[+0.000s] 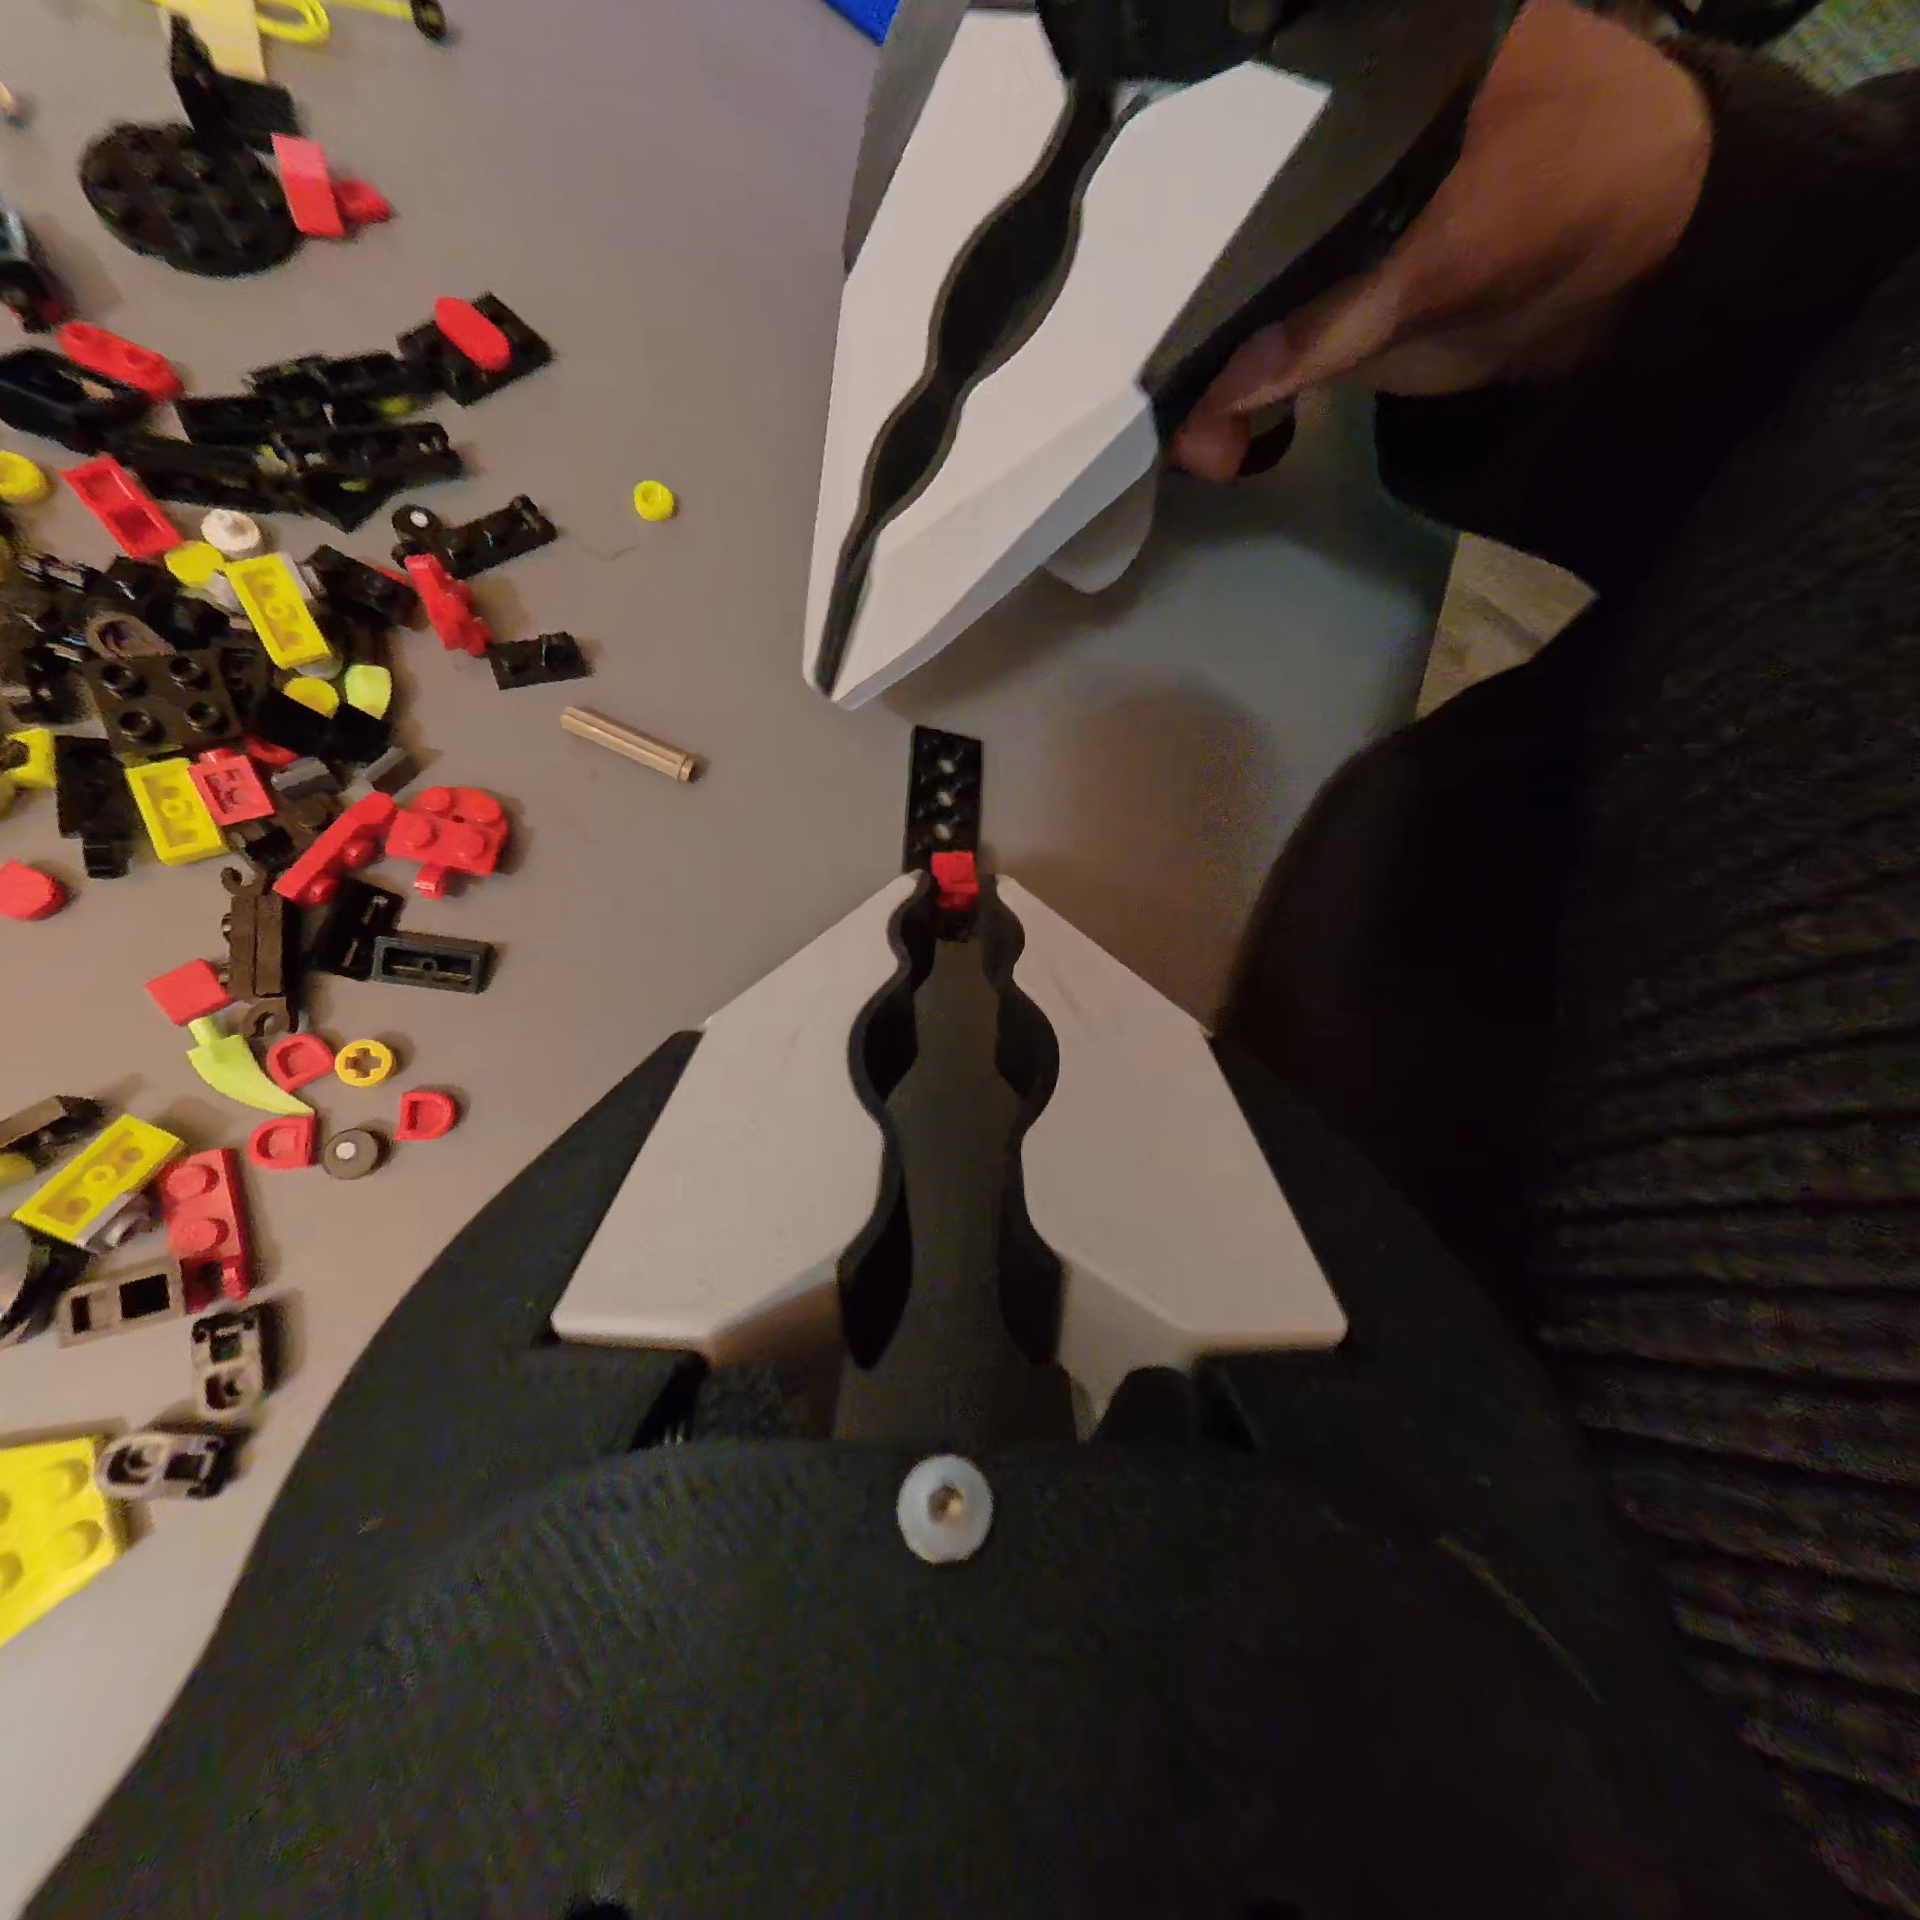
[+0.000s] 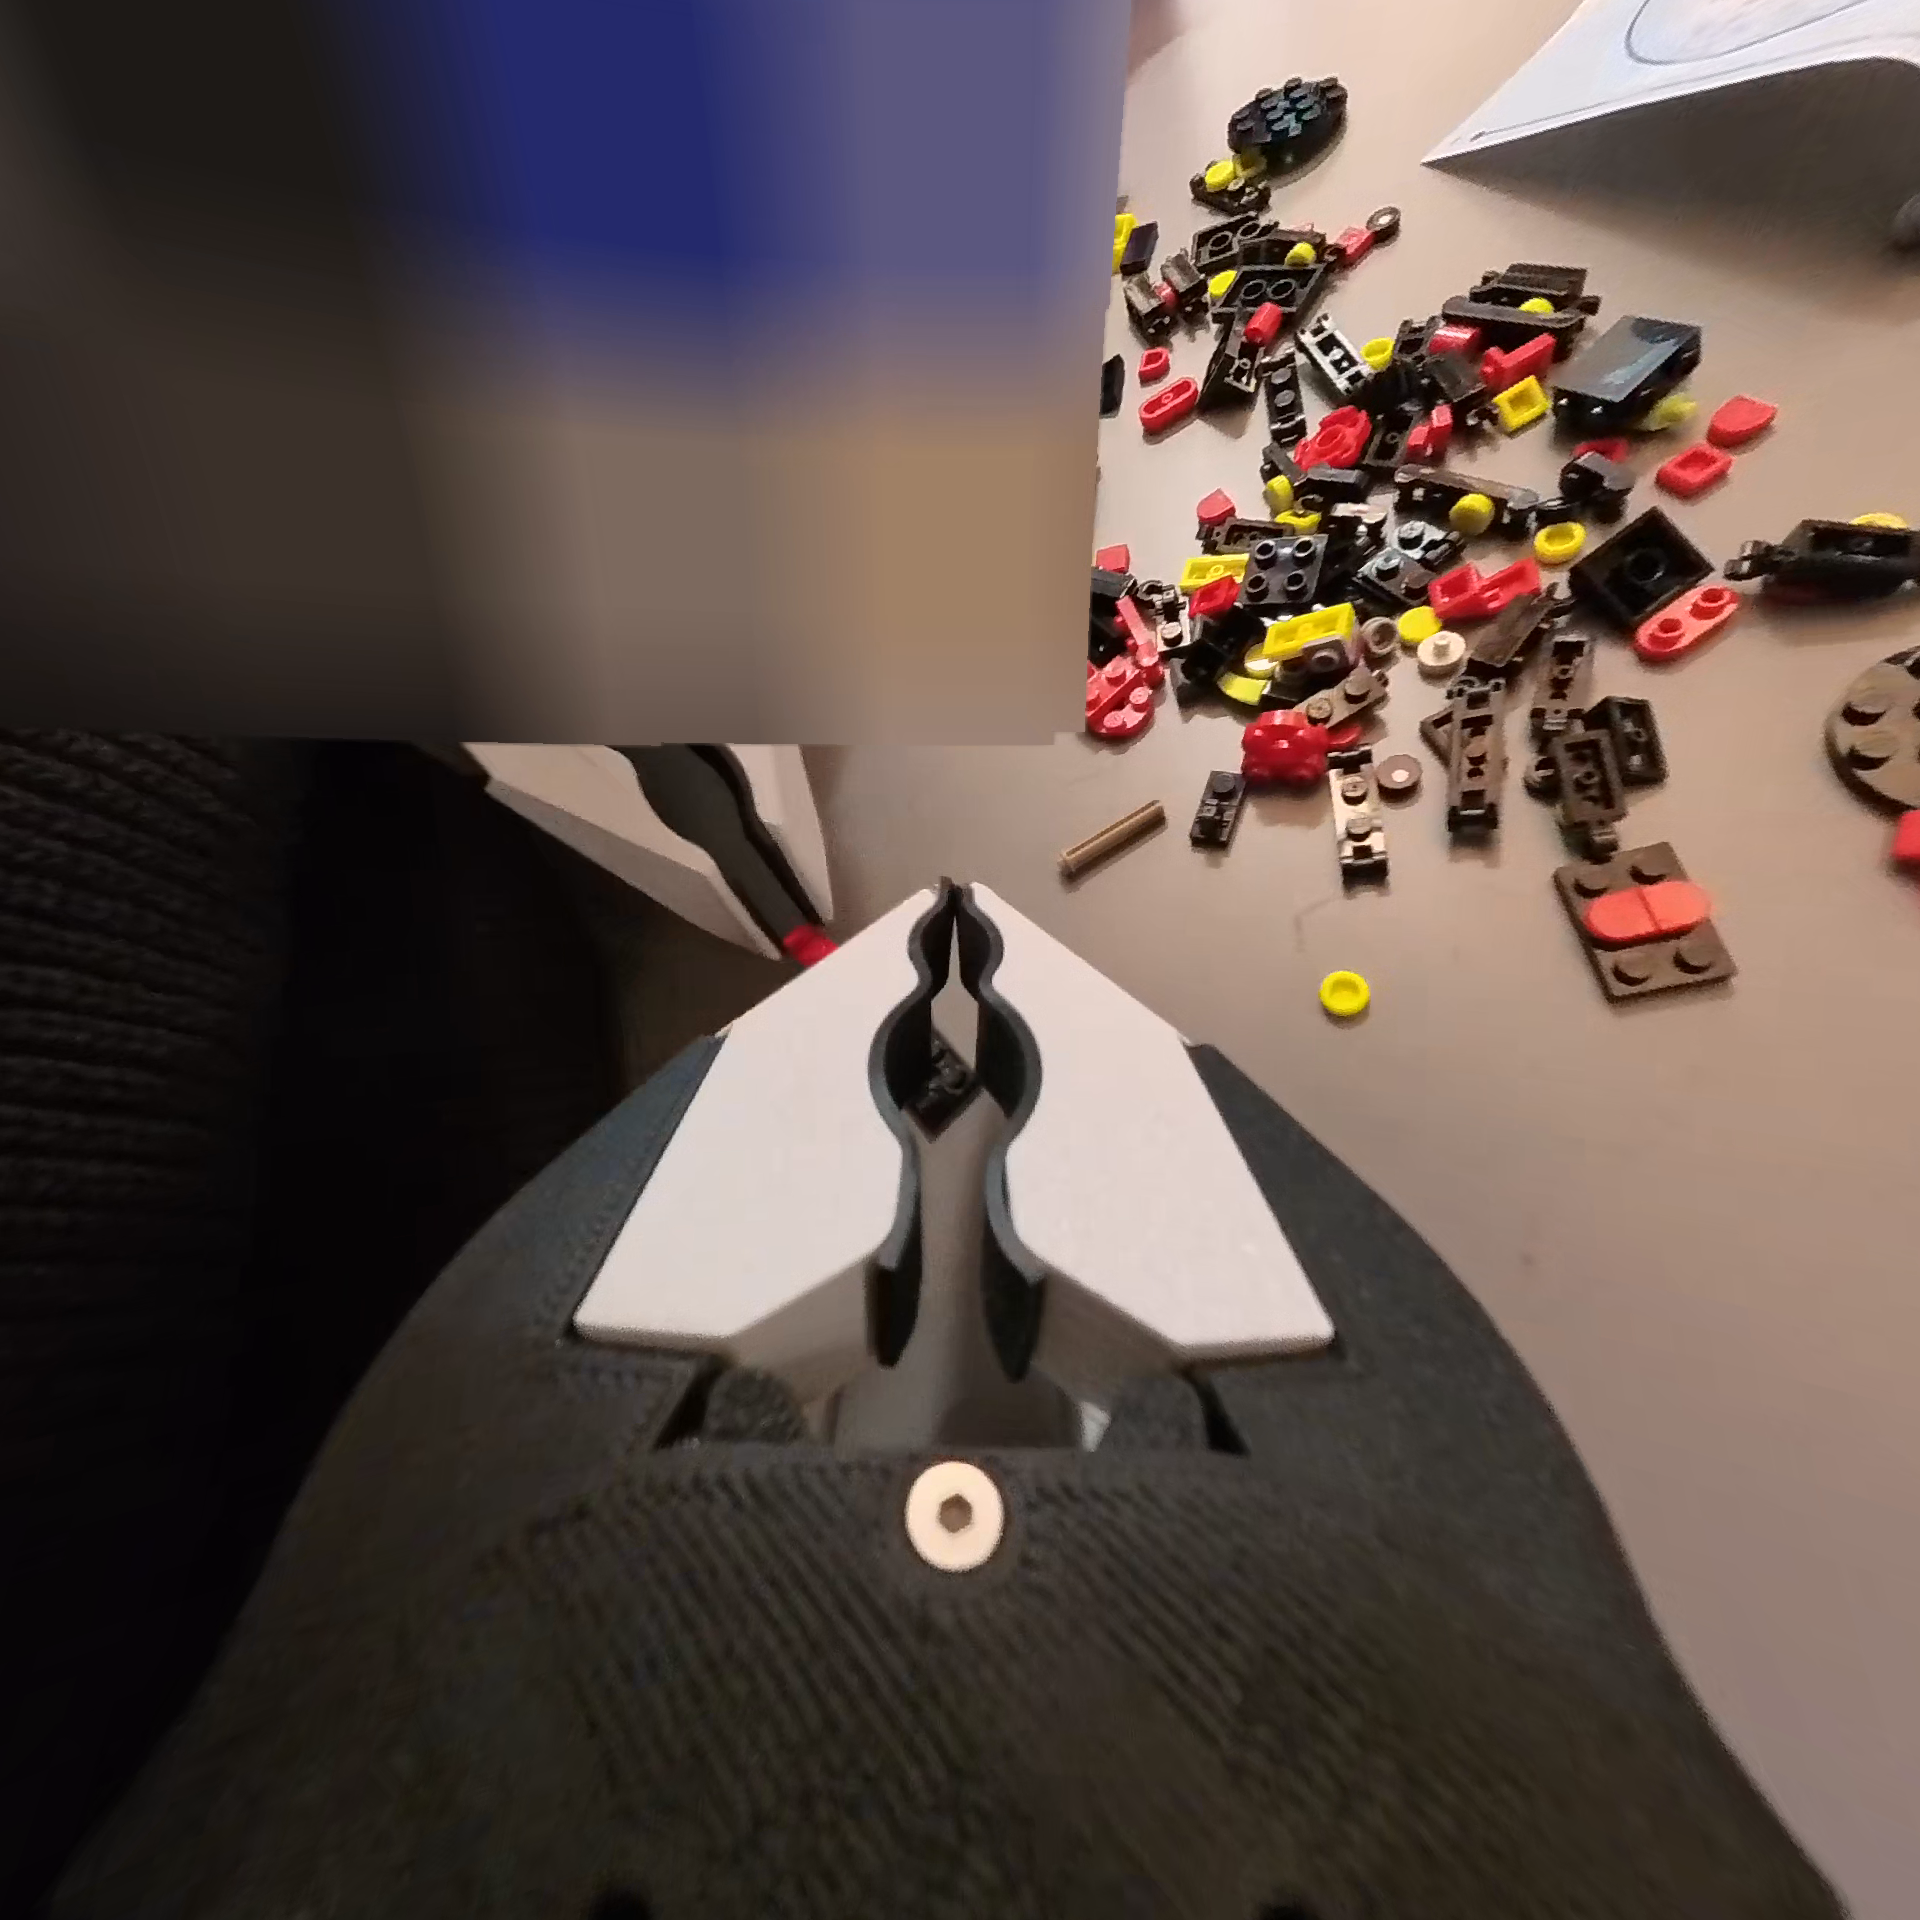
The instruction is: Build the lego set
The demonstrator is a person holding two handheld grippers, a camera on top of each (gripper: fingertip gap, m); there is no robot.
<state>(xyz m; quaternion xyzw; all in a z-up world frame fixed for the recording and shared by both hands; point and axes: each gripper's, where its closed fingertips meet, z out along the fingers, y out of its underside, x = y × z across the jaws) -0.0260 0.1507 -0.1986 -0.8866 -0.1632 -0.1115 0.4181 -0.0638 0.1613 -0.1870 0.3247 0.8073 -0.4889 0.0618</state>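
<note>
My left gripper (image 1: 951,894) is shut on the near end of a narrow black plate (image 1: 943,790). A small red piece (image 1: 954,881) sits on the plate right at the fingertips, and the plate sticks out forward above the grey table (image 1: 675,208). My right gripper (image 1: 831,681) hangs just beyond the plate's far end, tips closed with nothing seen between them. In the right wrist view the right gripper (image 2: 956,896) is shut. The left gripper (image 2: 800,925) with the red piece (image 2: 805,943) shows just left of it, and the black plate (image 2: 940,1086) shows through the finger gap.
A pile of loose black, red and yellow pieces (image 1: 208,675) covers the table to the left, and it also shows in the right wrist view (image 2: 1403,540). A tan pin (image 1: 629,743) and a yellow round stud (image 1: 654,501) lie nearest. A booklet (image 2: 1662,104) lies at the far side. A hand (image 1: 1507,239) and a dark knit sleeve (image 1: 1662,1143) are on the right.
</note>
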